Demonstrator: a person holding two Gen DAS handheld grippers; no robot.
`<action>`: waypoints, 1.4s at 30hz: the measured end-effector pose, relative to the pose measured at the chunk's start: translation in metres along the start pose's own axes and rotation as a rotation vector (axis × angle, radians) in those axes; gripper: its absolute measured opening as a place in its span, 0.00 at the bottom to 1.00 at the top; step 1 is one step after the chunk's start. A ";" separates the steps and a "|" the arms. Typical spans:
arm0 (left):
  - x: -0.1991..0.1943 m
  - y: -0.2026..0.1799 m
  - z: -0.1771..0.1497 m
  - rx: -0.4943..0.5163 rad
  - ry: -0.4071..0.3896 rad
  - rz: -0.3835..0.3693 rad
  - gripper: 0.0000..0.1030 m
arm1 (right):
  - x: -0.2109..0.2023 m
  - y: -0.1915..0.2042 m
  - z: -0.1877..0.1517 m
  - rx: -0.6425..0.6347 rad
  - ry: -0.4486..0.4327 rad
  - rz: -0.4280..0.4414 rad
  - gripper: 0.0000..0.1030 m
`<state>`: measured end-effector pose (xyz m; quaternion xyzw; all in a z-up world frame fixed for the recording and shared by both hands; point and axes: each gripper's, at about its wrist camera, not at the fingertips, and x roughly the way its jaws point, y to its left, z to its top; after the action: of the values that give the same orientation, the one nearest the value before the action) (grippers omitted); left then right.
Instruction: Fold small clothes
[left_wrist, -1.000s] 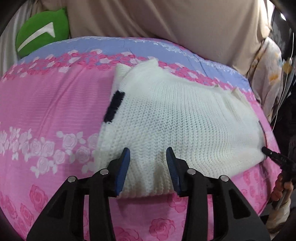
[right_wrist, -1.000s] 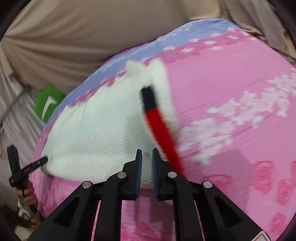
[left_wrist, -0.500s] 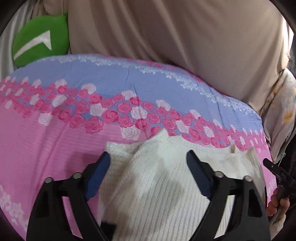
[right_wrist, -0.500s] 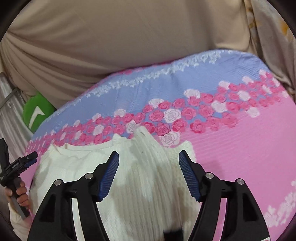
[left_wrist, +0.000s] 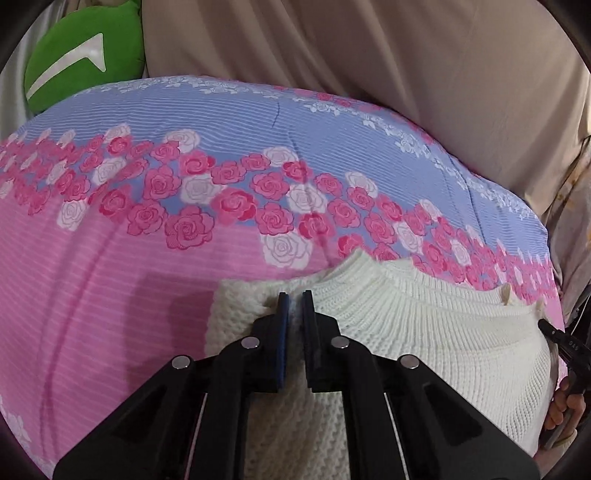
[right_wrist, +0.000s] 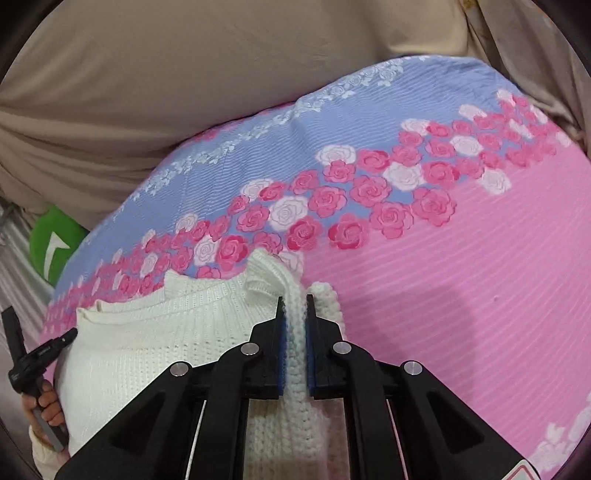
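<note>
You can read little here: a white arrowhead sign on the green cushion (left_wrist: 83, 55) at the upper left, and tiny unreadable white lettering on the black handle (right_wrist: 35, 360) at the left edge.

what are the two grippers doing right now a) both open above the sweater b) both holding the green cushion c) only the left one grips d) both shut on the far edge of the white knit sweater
d: the left gripper and the right gripper each have white knit sweater fabric pinched between their blue pads at its far edge.
</note>
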<state>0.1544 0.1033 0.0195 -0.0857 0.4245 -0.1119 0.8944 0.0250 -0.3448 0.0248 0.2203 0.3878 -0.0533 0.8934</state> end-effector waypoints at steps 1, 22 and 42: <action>0.000 0.000 -0.001 0.004 -0.002 0.002 0.08 | -0.003 0.004 0.001 -0.014 -0.006 -0.007 0.08; -0.073 -0.086 -0.107 0.275 0.007 -0.139 0.12 | -0.046 0.167 -0.146 -0.412 0.095 0.249 0.04; -0.113 -0.040 -0.066 0.130 -0.126 -0.086 0.17 | -0.093 0.095 -0.082 -0.234 -0.095 0.100 0.12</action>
<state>0.0283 0.0917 0.0720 -0.0527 0.3550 -0.1721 0.9174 -0.0684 -0.2309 0.0755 0.1308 0.3372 0.0265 0.9319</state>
